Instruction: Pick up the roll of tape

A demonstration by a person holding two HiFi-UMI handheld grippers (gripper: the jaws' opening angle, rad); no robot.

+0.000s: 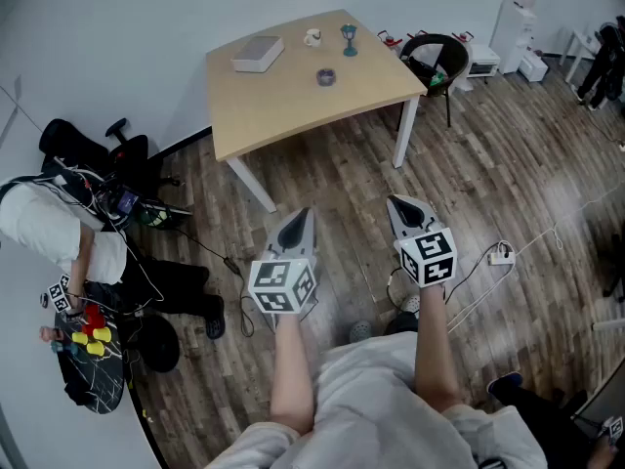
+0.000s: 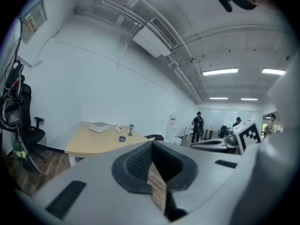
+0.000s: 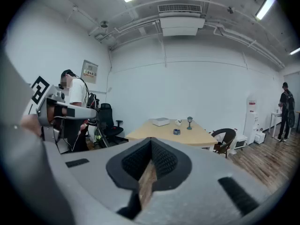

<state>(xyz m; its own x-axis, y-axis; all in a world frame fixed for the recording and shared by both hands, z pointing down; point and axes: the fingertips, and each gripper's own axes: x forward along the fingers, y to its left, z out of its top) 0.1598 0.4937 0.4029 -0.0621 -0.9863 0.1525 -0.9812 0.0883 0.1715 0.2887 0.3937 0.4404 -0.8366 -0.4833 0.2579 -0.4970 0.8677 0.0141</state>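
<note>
Light wooden desk with white legs (image 1: pixel 283 115). Grey left gripper (image 1: pixel 301 216) and grey right gripper (image 1: pixel 395 202): jaws together, empty, well short of desk. Flat white box (image 1: pixel 258 54) near far left corner. Small dark-grey roll of tape (image 1: pixel 325 77) mid-desk, nearer far edge.

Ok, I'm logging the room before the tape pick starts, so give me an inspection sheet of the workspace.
Surface: light wooden table, white legs, ahead of the grippers.
Job's things: roll of tape lying on the table, untouched.
Clutter: white box, small white object and teal goblet-shaped ornament, all on the table.
Grippers: left hand-held gripper and right hand-held gripper both shut, empty, held over the wooden floor short of the table.
Cables: white cord with power strip and a black lead on the floor.
Surroundings: black chair beside the table, office chair and another person at left.
</note>
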